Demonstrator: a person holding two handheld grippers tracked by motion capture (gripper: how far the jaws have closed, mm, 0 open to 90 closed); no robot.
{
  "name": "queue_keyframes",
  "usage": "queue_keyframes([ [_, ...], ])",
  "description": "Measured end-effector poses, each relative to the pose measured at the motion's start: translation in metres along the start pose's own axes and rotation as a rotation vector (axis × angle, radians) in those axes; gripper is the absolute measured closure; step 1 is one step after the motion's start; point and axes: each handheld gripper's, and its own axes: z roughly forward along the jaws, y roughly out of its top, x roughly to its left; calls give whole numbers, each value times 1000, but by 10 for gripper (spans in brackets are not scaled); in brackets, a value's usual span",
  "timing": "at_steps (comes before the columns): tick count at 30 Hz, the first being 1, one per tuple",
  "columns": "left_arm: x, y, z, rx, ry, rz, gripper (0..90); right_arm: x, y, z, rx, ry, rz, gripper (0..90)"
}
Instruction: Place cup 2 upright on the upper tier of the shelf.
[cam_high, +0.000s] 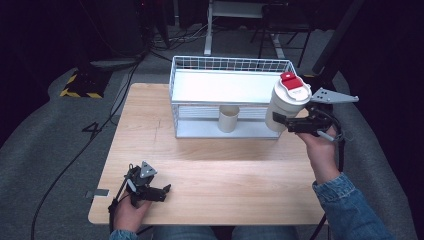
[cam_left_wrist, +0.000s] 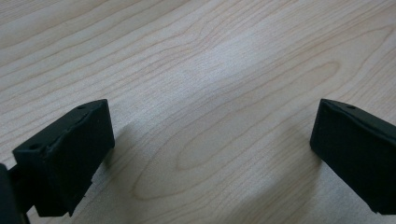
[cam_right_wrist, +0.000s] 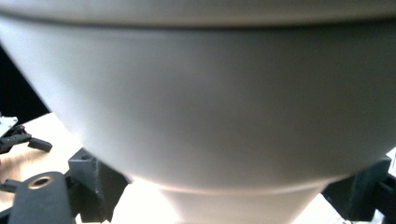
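Up at the wire rack's (cam_high: 230, 65) right end, the right gripper (cam_high: 280, 120) pinches a smooth, tapered white cup (cam_high: 285, 107) with a red-and-white lid (cam_high: 294, 86), clear of the table (cam_high: 225, 165). Lower left, the left gripper (cam_high: 162, 192) rests on pale grained wood, its blocky black jaws spread wide. A small plain cup (cam_high: 228, 118) stands on the rack's lower shelf.
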Motion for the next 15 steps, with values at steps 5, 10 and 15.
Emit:
queue_keyframes([
  [5,0,0,0,0,-1,0,3,-1,15,7,-21,15,5,149],
  [10,0,0,0,0,0,0,3,-1,29,16,-31,22,11,149],
  [15,0,0,0,0,0,1,3,-2,44,24,-41,14,4,149],
])
